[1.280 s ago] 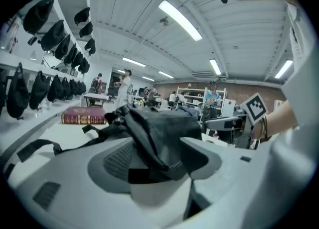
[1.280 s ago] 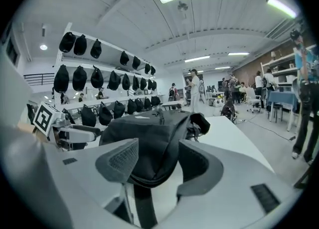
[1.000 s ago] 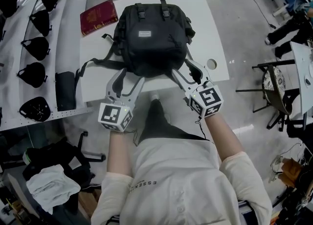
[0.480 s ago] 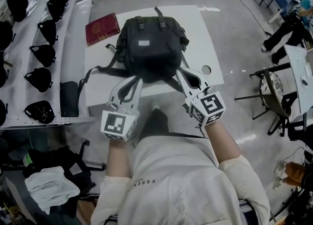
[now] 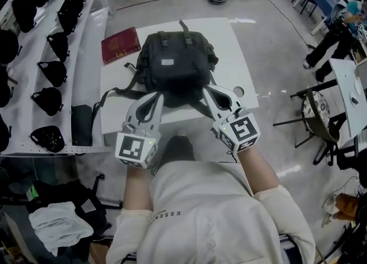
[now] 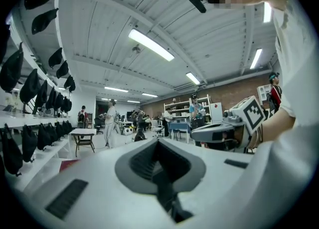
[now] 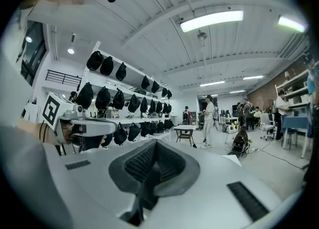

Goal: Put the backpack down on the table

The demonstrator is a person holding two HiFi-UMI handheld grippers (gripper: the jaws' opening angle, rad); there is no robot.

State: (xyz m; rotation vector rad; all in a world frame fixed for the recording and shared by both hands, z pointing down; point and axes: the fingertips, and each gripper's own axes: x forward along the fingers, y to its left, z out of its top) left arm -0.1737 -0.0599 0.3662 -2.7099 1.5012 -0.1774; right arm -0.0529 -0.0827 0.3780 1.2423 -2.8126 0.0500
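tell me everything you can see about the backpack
The backpack is black, soft-looking fabric, lying front up on the white table, top handle toward the far edge. Two buckled straps cross its upper part; a small label sits below them. A shoulder strap trails left across the table. The left gripper and right gripper, jaws just closed with nothing between them, overlap its near edge; contact is unclear.

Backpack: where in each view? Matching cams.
Head view: backpack upper centre, on the white table.
Left gripper view: not in it.
Right gripper view: not in it.
Shared landmark: shelves of black bags, at the left edge of the head and left gripper views, left of centre in the right gripper view.
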